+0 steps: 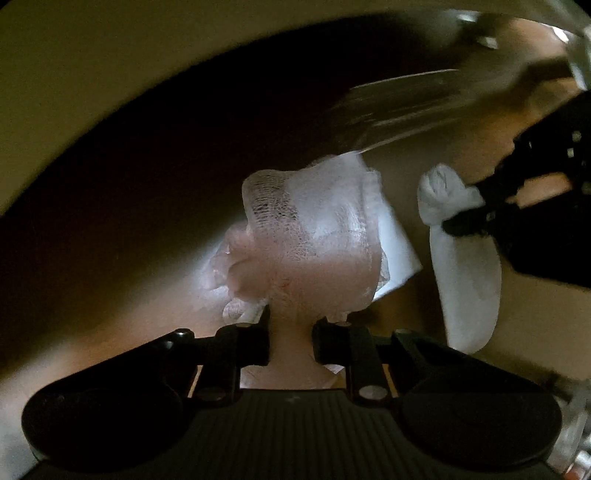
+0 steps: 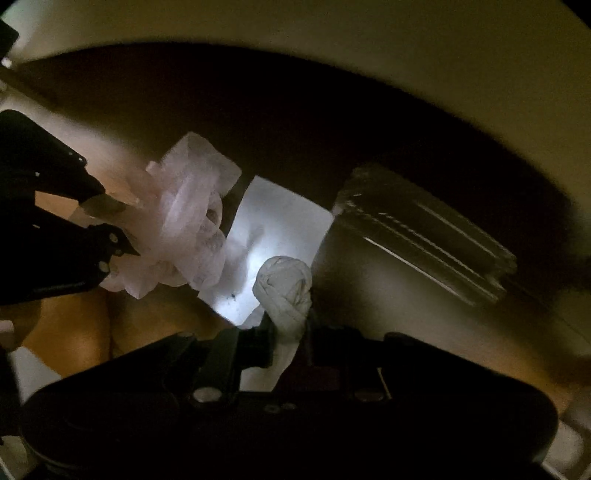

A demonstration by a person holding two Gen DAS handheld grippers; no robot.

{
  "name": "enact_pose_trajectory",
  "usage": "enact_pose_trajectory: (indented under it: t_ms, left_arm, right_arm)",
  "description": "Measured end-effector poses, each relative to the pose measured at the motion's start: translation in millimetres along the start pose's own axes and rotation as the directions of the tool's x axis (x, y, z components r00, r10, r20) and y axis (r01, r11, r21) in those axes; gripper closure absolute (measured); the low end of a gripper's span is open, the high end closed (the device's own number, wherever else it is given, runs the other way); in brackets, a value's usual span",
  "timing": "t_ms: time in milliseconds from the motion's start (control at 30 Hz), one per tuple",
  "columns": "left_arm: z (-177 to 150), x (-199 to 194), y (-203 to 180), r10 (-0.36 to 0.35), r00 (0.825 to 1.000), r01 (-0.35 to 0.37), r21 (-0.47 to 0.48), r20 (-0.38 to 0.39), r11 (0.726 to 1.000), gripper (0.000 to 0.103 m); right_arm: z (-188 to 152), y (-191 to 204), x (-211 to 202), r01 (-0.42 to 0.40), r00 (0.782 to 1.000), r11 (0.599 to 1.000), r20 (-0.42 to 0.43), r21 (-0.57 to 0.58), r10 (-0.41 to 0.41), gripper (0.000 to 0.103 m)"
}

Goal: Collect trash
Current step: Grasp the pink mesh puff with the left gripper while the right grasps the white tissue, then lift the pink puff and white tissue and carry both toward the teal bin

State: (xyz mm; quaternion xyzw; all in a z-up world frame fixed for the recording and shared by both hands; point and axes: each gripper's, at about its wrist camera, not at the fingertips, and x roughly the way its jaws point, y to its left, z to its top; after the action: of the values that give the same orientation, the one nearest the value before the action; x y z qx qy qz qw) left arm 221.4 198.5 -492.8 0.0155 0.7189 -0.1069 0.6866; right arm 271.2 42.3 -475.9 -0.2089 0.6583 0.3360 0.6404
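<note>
Both grippers reach into a round cream bin [image 1: 74, 92] with a dark inside. My left gripper [image 1: 290, 343] is shut on a pinkish foam net wrapper [image 1: 314, 243]; it also shows in the right wrist view [image 2: 184, 221], held by the left gripper [image 2: 125, 229]. My right gripper [image 2: 288, 343] is shut on a twisted white tissue [image 2: 284, 288]; in the left wrist view the tissue [image 1: 458, 251] hangs from the right gripper [image 1: 476, 206]. A flat white paper [image 2: 280, 236] lies on the bin's bottom below both.
A clear ribbed plastic bottle [image 2: 424, 236] lies in the bin to the right of the paper; it shows blurred in the left wrist view [image 1: 424, 107]. The bin's rim [image 2: 369, 29] curves around the top of both views.
</note>
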Motion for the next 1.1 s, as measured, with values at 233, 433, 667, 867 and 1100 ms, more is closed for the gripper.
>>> enact_pose_trajectory:
  t_ms: [233,433,667,867,1100]
  left_arm:
    - [12,-57,-27,-0.028,0.998,0.022,0.118,0.052,0.993,0.087]
    - [22,-141,-60,-0.055,0.988,0.029,0.179,0.143,0.983,0.087]
    - [13,-239,-122,-0.076,0.965,0.022,0.211,0.252,0.977,0.087]
    - [7,-306,-174,-0.067,0.928,0.002,0.177,0.366,0.984,0.087]
    - [2,-362,-238,-0.080,0.875,-0.002,0.168,0.478,0.986,0.087]
  right_arm:
    - [-19,-8,-88,0.009,0.995,0.998,0.097,0.070,-0.016,0.089]
    - [-45,-10,-179,0.035,0.980,0.996,0.190,0.084,-0.051,0.090]
    - [-91,-11,-274,0.043,0.944,0.990,0.320,0.132,-0.083,0.090]
    - [-142,-14,-342,0.090,0.897,0.983,0.415,0.161,-0.150,0.090]
    - [-199,-33,-418,0.130,0.822,0.966,0.520,0.226,-0.232,0.090]
